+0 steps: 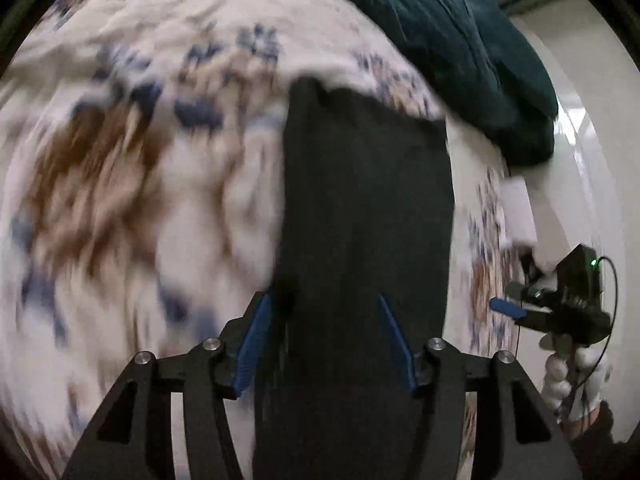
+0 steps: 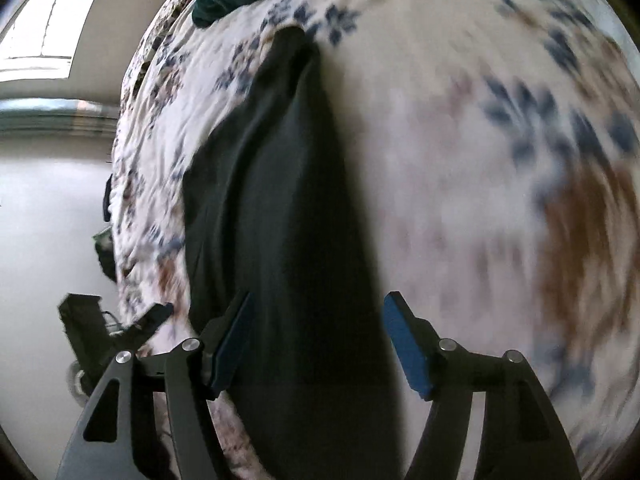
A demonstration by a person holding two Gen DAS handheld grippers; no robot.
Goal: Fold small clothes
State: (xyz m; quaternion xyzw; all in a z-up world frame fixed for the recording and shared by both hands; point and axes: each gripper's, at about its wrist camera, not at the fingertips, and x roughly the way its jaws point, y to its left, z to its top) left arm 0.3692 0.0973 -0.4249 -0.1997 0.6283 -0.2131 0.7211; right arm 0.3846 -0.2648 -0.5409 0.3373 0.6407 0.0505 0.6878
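Nearest the left wrist camera, the left gripper point(image 1: 326, 340) is seen tilted steeply down, its blue pads spread apart above a dark garment point(image 1: 366, 216), with no pad pressed on the cloth. The right gripper point(image 2: 316, 340) is pitched down likewise, its jaws parted over the same garment. In the left view, the right gripper is seen at the right edge, held by a white-gloved hand point(image 1: 572, 380). The garment is laid out as a long strip on the flowered bedspread point(image 1: 132, 152). Farther off, a teal blanket point(image 1: 460, 48) is bunched at the bed's edge. Both views are blurred.
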